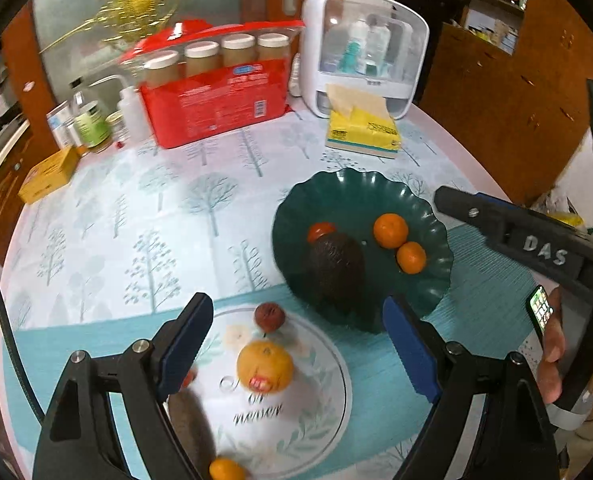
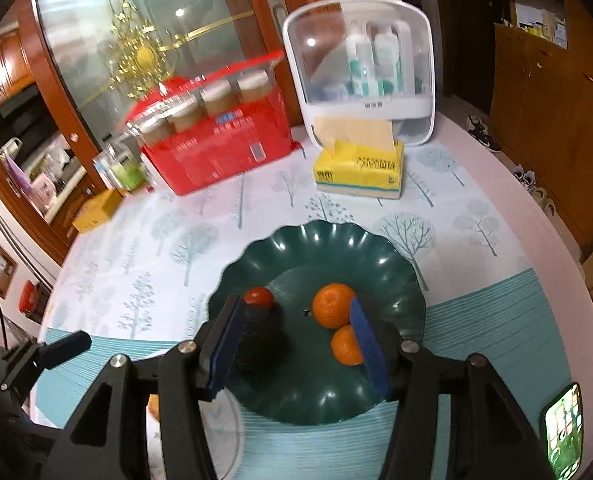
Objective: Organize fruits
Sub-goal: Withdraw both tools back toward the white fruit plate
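From my left wrist, my left tongs [image 1: 296,344] gape wide, pinching nothing, above the white plate [image 1: 328,392]: one orange [image 1: 265,366], one brown fruit [image 1: 269,316] at twelve o'clock.

From my right wrist, my right tongs [image 2: 296,344] stand half-spread and empty over the green plate [image 2: 396,280]: two tangerines [image 2: 332,306], one avocado [image 2: 260,340], one red fruit [image 2: 259,297].

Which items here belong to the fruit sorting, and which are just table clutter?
Job: green plate holding avocado, two tangerines and a small red fruit; white plate with orange and brown fruit.

Clutter: tissue box, red jar pack, white organiser, phone.
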### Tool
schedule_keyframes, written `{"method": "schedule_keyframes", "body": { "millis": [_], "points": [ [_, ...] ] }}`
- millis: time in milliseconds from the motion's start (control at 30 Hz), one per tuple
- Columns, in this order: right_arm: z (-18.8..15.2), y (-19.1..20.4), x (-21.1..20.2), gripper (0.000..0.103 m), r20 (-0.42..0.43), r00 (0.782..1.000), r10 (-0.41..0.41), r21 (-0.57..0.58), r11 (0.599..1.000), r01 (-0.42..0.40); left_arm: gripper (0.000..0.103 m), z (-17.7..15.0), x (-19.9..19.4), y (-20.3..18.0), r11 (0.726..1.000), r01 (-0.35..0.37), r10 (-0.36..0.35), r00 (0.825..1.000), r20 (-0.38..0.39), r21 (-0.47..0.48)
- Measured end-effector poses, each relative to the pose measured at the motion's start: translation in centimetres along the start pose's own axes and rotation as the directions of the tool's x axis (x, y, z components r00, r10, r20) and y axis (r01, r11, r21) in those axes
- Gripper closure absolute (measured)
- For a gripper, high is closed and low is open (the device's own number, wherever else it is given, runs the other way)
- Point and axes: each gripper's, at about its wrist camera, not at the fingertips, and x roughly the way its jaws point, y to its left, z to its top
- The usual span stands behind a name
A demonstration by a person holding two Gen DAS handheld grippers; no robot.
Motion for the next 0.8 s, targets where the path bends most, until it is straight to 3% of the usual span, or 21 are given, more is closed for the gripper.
{"method": "schedule_keyframes", "body": {
  "millis": [233, 567, 800],
  "points": [
    [-0.7, 2.9, -3.8, 0.048, 0.011, 0.999, 0.05, -0.078, 0.996, -0.049, 0.017, -2.5, -4.6, 2.4, 0.994, -0.085, 0.086, 0.996, 0.022, -0.066],
    [-2.4, 9.1, -9.0, 0.048, 0.038, 0.99, 0.137, -0.258, 0.958, -0.123, 0.016, -5.3, -12.1, 6.4, 0.971, -0.159, 0.183, 0.974, 0.129, -0.179],
    [-5.1, 12.9, -9.9, 0.047, 0.026, 0.986, 0.165, -0.364, 0.92, -0.145, 0.016, -8.0, -12.9, 8.8, 0.949, -0.203, 0.234, 0.966, 0.108, -0.24]
  ]
}}
